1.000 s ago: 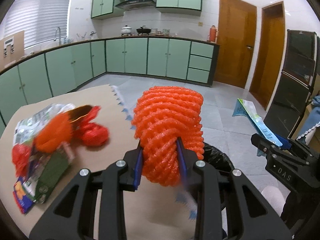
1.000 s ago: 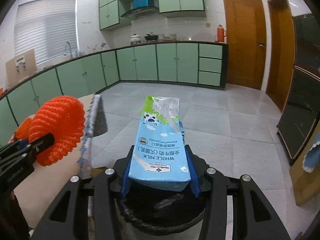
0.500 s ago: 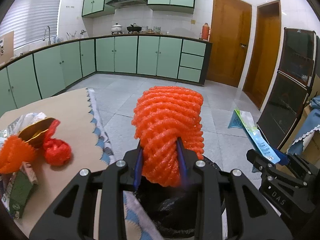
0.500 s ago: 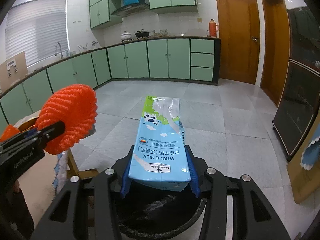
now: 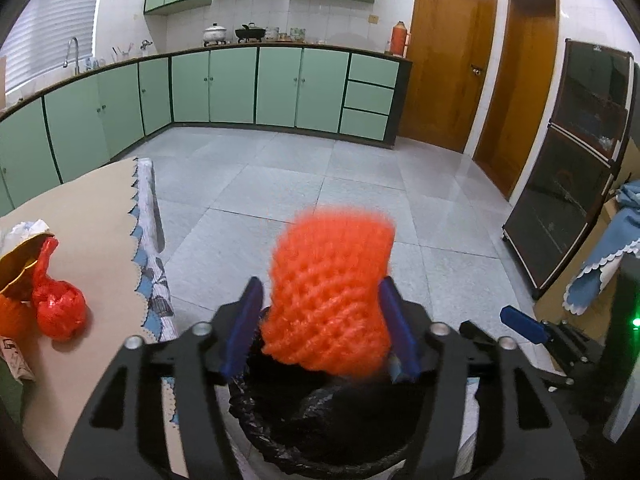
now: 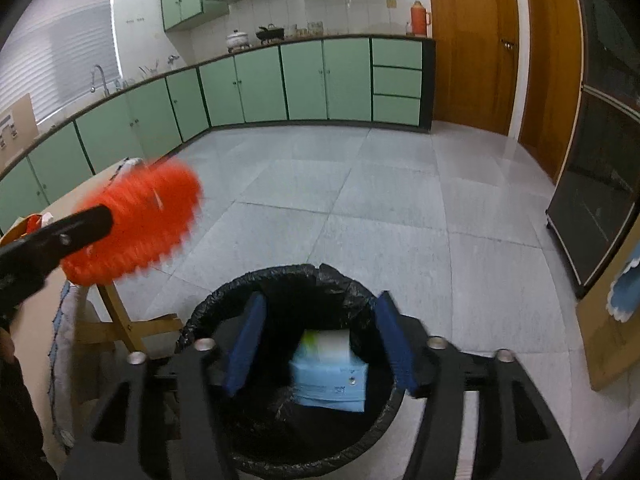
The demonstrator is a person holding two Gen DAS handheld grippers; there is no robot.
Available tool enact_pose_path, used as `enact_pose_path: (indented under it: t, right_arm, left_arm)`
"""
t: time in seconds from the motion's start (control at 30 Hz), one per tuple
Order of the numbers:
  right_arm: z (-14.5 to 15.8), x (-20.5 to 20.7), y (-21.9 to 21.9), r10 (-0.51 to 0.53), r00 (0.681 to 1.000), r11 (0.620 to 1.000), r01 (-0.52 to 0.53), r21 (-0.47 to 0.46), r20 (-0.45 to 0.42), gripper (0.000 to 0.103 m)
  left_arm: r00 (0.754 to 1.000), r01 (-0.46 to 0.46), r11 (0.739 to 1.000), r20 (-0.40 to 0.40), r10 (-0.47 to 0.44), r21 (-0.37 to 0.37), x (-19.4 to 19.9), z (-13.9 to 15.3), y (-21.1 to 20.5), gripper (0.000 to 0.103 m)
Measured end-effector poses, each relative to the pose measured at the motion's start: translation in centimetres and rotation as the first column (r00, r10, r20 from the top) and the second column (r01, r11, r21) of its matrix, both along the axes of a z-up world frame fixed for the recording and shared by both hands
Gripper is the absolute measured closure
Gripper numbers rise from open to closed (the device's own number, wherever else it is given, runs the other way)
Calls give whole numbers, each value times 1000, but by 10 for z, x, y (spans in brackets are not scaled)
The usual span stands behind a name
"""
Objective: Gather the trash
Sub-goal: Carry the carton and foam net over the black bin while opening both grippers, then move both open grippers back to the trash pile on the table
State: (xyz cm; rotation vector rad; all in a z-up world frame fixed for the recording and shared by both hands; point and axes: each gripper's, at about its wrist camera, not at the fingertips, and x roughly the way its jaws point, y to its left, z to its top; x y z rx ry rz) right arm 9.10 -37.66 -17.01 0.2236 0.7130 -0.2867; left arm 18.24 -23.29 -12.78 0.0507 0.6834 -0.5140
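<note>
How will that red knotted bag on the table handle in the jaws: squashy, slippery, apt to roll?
The red knotted bag looks like thin glossy plastic, crinkled, so probably soft and squashy under the pads. The shine suggests it may be somewhat slippery. Its rounded lump could roll a little if nudged on the table, though the twisted neck likely limits that.

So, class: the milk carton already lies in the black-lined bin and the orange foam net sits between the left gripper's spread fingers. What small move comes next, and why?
Probably draw the left gripper back so the orange foam net falls clear into the bin. Its jaws have just been opening, the net sits loose between them above the bin's mouth, and the milk carton has already dropped from the open right gripper. More trash waits on the table.
</note>
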Motion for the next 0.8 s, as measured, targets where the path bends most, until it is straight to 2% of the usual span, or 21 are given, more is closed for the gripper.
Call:
enact_pose_path:
  t: [0.07,0.3,0.57,0.67,0.8]
  right_arm:
    - [-1,0,-1,-4,1000,1000,4,2,-6,40]
    - [6,-10,-6,-33,999,999,33,13,3,38]
    - [47,-22,20,-2,993,1000,3,-4,117,25]
    - [61,-22,41,28,987,999,-25,-21,159,16]
    - [74,-18,72,91,975,996,-87,-29,201,15]
  left_arm:
    - [1000,4,1000,-7,-4,-14,-2,-1,2,34]
    - [1000,-19,999,-10,18,-41,-4,7,14,31]
    - [993,-88,994,75,92,-59,-25,36,60,26]
    - [981,-140,989,125,146,-54,-38,48,90,23]
    - [954,-236,971,182,240,-40,-55,57,134,22]
